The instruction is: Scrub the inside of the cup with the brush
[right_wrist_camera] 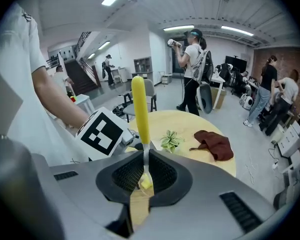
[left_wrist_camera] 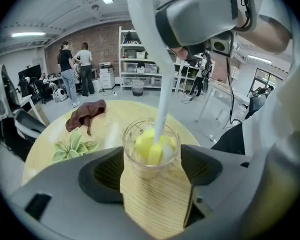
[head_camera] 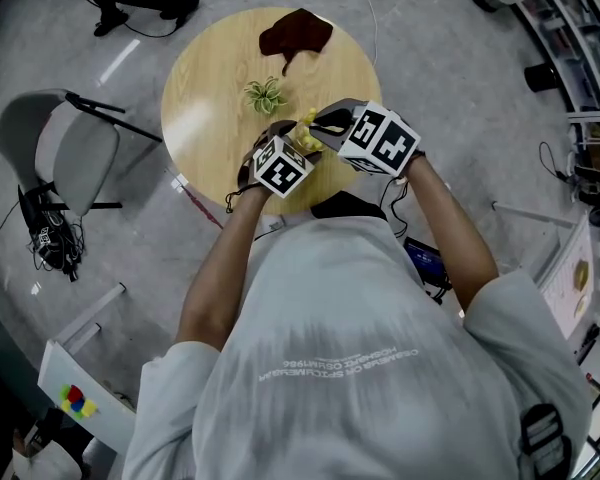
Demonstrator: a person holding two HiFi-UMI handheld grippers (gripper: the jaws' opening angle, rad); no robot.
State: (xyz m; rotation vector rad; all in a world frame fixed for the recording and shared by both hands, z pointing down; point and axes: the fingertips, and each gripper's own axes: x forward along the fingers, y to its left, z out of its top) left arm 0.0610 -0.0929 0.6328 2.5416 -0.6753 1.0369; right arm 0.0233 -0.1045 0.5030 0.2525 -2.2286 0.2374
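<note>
You're holding the white-handled, yellow-sponge brush (left_wrist_camera: 151,84) inside the wood-sleeved clear glass cup (left_wrist_camera: 151,196).
Your left gripper (left_wrist_camera: 151,171) is clamping the cup over the round wooden table (head_camera: 210,88); your right gripper (right_wrist_camera: 144,176) is pinching the brush handle.

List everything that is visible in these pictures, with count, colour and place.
table: one, light wood, round, in front of the person
cloth: one, dark brown, far edge of the table
plant: one, green, middle of the table
cup: one, clear glass, held over the table's near edge
brush: one, white and yellow, head inside the cup
chair: one, grey, left of the table
bystanders: several, mixed clothes, background
left gripper: one, grey, shut on the cup
right gripper: one, grey, shut on the brush
</note>
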